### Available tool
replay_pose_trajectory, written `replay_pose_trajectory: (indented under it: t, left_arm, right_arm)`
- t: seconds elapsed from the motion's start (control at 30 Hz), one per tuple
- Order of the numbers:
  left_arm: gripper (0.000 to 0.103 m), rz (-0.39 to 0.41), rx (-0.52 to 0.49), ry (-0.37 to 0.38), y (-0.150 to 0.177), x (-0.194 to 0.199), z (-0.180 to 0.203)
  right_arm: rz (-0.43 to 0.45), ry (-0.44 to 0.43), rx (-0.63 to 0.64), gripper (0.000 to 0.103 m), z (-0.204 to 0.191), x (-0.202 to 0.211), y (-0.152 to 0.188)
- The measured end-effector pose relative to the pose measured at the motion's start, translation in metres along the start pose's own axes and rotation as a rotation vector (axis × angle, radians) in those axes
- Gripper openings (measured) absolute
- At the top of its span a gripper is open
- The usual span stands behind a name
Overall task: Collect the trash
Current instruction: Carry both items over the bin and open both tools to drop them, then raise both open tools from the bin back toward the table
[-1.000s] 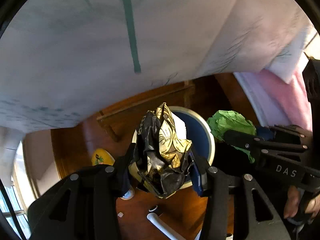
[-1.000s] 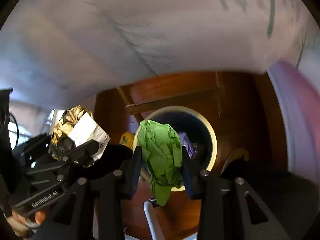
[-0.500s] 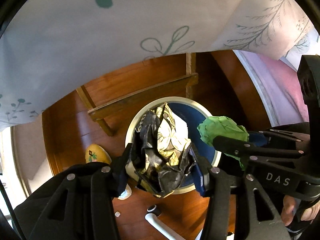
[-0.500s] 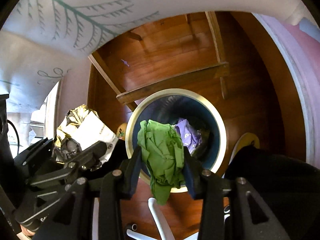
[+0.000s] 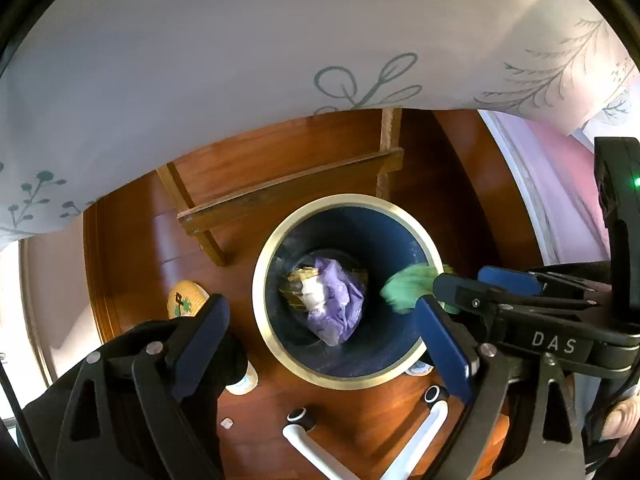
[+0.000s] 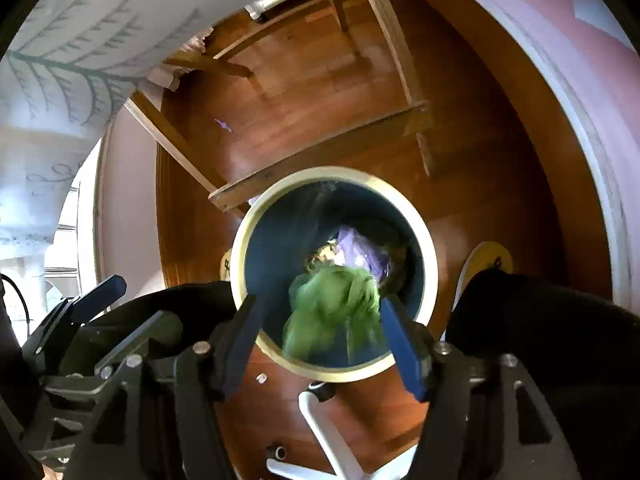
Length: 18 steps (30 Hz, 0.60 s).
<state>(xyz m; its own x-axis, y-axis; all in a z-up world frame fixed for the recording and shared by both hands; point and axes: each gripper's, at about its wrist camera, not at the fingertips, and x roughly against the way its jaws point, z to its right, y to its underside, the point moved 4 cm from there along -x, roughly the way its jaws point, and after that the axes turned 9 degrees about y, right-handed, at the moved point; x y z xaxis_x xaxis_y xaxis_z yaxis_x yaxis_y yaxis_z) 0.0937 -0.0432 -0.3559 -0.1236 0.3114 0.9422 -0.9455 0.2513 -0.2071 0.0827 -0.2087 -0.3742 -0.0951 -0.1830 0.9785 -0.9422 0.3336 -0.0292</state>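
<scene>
Holding purple bag (image 5: 336, 300) and gold wrapper (image 5: 296, 286) – bin (image 5: 280, 240); green wad (image 6: 336, 312) loose between both just-opened tongs

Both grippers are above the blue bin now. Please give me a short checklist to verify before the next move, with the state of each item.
1. Left gripper empty: ok. Its jaws have just been opening and nothing is between them.
2. Gold and black wrapper inside the blue bin: ok, it lies at the bottom beside the purple plastic bag.
3. Right gripper released: ok. Its jaws have just been opening, and the pads stand clear of the green crumpled paper.
4. Green paper landed in the bin: cannot tell, it is blurred and still near the rim.
5. Wooden floor free of trash: not ok, a small purple scrap lies there.
</scene>
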Motion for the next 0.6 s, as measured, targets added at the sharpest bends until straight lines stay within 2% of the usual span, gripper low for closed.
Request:
replay_pose_trajectory:
  t: [0.6]
  left_arm:
    - [0.093, 0.045, -0.011, -0.024, 0.002, 0.018, 0.005]
  right_arm:
    - [0.057, 0.016, 0.048, 0.064, -0.005, 0.008, -0.001]
